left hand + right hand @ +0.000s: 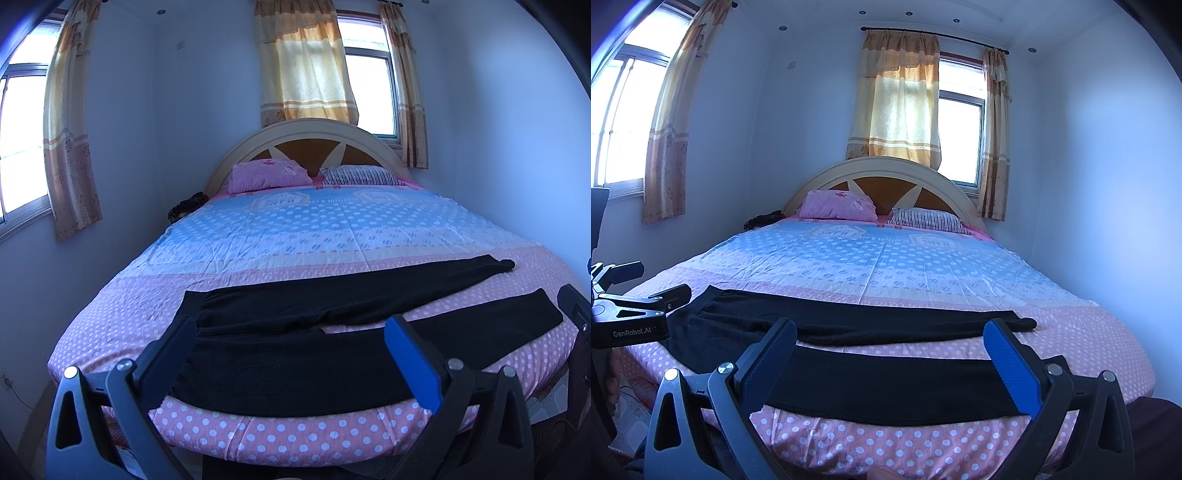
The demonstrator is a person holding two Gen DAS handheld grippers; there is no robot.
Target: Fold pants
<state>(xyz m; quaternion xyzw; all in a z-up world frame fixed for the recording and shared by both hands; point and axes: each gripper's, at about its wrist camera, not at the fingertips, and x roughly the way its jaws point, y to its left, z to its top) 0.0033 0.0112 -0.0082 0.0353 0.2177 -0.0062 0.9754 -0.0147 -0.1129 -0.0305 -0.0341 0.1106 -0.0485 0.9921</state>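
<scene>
pants [295,354] partly behind fingers [410,354], dark bedside object [184,206] unclear

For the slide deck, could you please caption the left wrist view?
Open left gripper hovers above black pants spread flat across the polka-dot bedsheet, legs apart.

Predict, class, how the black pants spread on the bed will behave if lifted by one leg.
The black pants lie flat and limp on the bed, so they would probably droop. The fabric looks thin, likely light. The other leg would probably drag along.
</scene>
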